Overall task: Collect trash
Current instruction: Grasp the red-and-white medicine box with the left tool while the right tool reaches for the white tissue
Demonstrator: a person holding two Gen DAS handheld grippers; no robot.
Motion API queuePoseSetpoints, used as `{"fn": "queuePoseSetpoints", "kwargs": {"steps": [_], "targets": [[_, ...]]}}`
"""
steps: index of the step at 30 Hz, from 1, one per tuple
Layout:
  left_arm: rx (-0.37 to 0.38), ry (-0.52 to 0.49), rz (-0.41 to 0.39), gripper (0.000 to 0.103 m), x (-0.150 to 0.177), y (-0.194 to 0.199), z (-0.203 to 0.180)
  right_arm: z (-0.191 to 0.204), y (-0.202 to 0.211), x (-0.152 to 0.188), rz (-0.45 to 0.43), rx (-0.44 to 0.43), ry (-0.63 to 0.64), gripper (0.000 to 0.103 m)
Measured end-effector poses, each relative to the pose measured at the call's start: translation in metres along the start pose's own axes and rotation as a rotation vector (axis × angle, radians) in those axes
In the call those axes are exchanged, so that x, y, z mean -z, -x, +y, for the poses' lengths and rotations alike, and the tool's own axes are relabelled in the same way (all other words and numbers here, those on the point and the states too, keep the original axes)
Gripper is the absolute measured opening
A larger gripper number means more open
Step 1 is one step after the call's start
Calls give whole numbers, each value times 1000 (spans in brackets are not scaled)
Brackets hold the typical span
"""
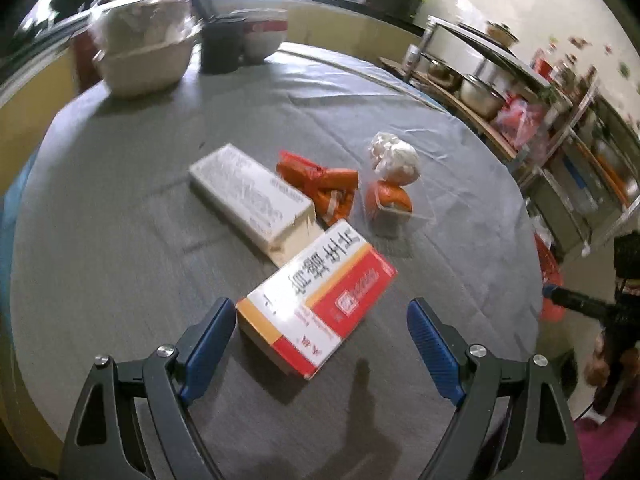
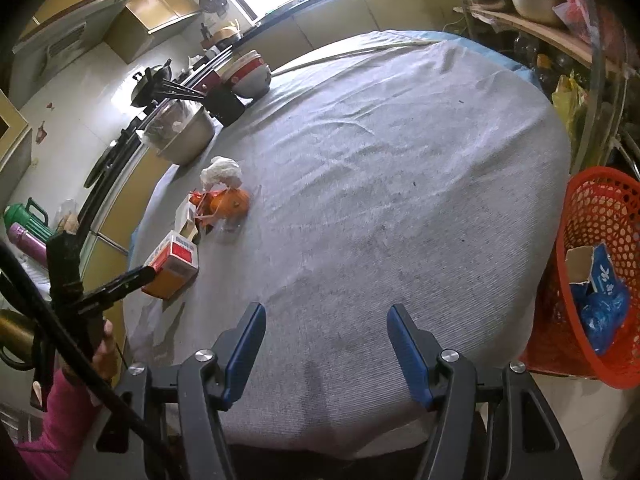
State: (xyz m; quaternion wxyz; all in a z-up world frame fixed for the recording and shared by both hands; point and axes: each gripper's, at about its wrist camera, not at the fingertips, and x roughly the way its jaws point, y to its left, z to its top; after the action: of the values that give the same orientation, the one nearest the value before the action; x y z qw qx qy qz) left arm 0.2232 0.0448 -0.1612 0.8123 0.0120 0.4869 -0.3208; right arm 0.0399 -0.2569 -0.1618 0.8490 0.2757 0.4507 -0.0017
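A red, white and orange medicine box (image 1: 316,300) lies on the grey round table (image 1: 120,264). My left gripper (image 1: 320,344) is open, its jaws either side of the box's near end, left pad close to it. Behind it lie a white box (image 1: 250,192), an orange wrapper (image 1: 324,186) and a clear bag with white tissue and orange scraps (image 1: 394,176). My right gripper (image 2: 326,350) is open and empty above the near table edge. In the right wrist view the left gripper (image 2: 120,280) sits by the medicine box (image 2: 174,262). A red mesh basket (image 2: 600,276) holds blue trash.
A metal basin (image 1: 148,60), a black cup (image 1: 222,42) and stacked bowls (image 1: 266,34) stand at the table's far edge. A shelf with pots (image 1: 480,88) lines the right side. The basket stands beside the table at the right in the right wrist view.
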Motion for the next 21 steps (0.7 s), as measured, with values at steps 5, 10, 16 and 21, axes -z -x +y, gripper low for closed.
{"fn": "queuePoseSetpoints", "kwargs": {"steps": [5, 10, 16, 21], "targets": [[10, 42, -16, 88, 14, 7, -16, 7, -5, -2, 4, -14, 22, 67], [-57, 24, -46, 88, 10, 17, -24, 33, -13, -27, -34, -65, 88, 67], [-93, 30, -24, 88, -2, 5, -22, 87, -45, -71, -90, -115, 220, 59], [-102, 18, -14, 68, 3, -6, -24, 123, -76, -96, -111, -104, 306, 57]]}}
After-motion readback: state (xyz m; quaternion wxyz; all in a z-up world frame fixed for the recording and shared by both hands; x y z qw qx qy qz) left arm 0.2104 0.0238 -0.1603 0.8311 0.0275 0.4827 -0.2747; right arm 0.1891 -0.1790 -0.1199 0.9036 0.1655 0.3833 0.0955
